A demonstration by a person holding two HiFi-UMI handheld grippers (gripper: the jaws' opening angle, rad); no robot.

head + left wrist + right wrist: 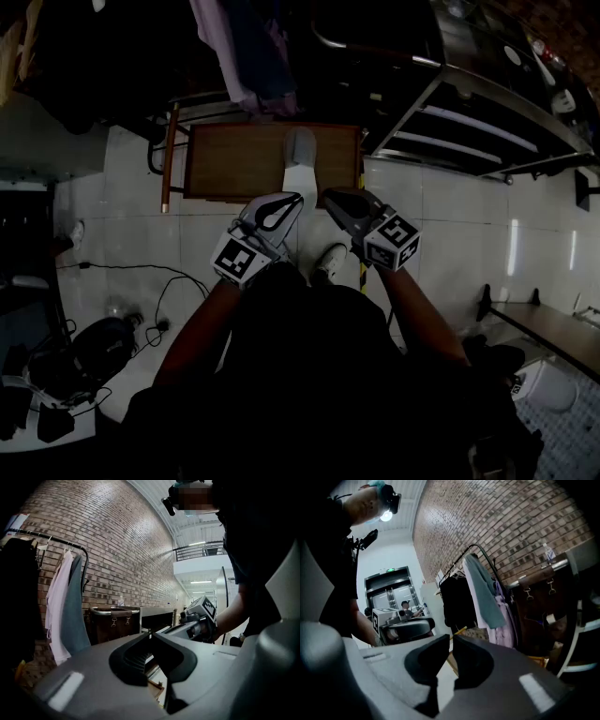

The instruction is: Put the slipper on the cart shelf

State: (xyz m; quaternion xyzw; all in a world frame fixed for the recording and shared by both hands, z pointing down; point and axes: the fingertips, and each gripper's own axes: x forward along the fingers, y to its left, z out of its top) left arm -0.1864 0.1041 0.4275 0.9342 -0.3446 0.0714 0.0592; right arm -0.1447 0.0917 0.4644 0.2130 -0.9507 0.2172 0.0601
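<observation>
A: Where's the slipper [300, 159]?
B: It lies on the cart shelf [225, 159], just ahead of both tips and a bit nearer the left tongs [292, 200]. Its heel end is by the shelf's near edge. Head view shows no contact.

A: State of the tongs?
B: The left tongs are clenched, pads meeting at the tip, nothing between. The right tongs [333, 199] are clenched too, only a sliver of gap, and empty.

A: So which step?
B: Judging by the layout, the placing looks done and the step is backing off. To do it well, draw both tongs straight back and slightly up, staying clenched so no pad snags the heel. A nudge near that edge could tip it off. If it needs seating deeper, push the heel with closed tips.

A: Pose?
B: Both forearms reach forward from the body, elbows out. The tongs angle inward so the tips nearly converge, noses dipped a little below level, marker cubes facing up.

A: And the white shoe-like thing [328, 262] on the floor?
B: It's behind the tips, between the two tongs. Can't tell whether it's a second slipper or the person's foot.
</observation>
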